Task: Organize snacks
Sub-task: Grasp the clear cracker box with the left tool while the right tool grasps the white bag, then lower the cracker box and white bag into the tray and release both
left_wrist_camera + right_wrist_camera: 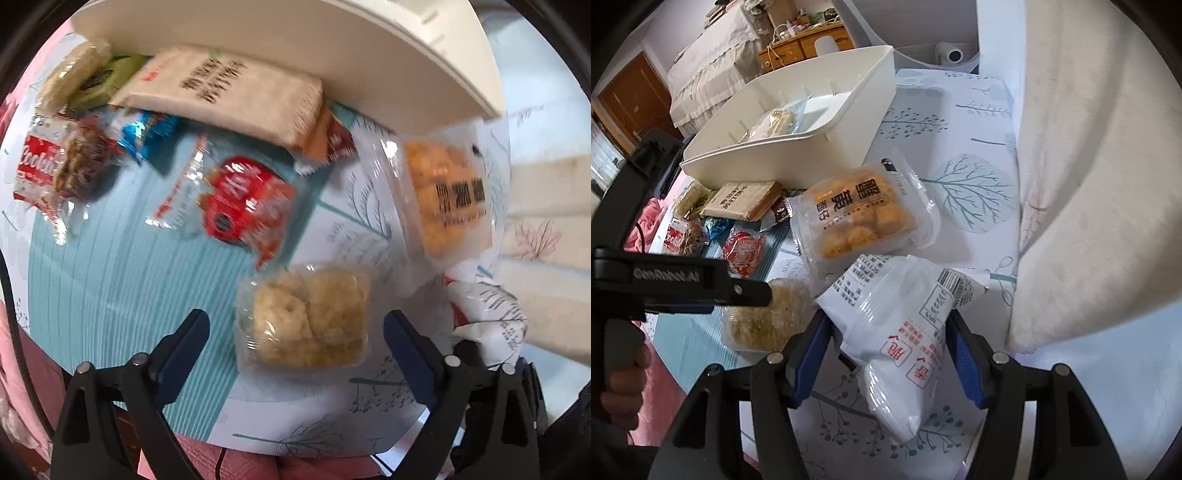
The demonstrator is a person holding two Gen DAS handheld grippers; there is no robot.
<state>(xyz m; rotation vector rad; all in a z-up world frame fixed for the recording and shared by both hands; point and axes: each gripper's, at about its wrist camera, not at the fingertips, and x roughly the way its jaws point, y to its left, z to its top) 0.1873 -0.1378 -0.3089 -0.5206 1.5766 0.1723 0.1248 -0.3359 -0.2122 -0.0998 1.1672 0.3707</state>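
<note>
The left gripper (295, 332) is spread wide, and nothing is pinched by it. A clear pack of pale puffs (304, 317) is seen on the cloth between its two fingers, but it is not touched by either pad. The right gripper (886, 354) is pressed on a white bag (897, 332) with red writing, which is squeezed at its middle and pointed down at the table (960, 129) (the bag looks a bit crumpled there). Just past the white bag, a pack of orange balls (860, 210) is laid flat on the tree-print cloth. To the left of it, a red pack (744, 251), a blue wrapper (147, 134), a cookie pack (48, 166) and a long tan bar (229, 92) are spread out near each other. Behind them a white bin (790, 122) is set on the table, and a few snacks are already seen inside it. A hand (622, 373) around the black handle of the left gripper is seen at the left edge of the right view. A big white pillow (1089, 184) is seen on the right side.
</note>
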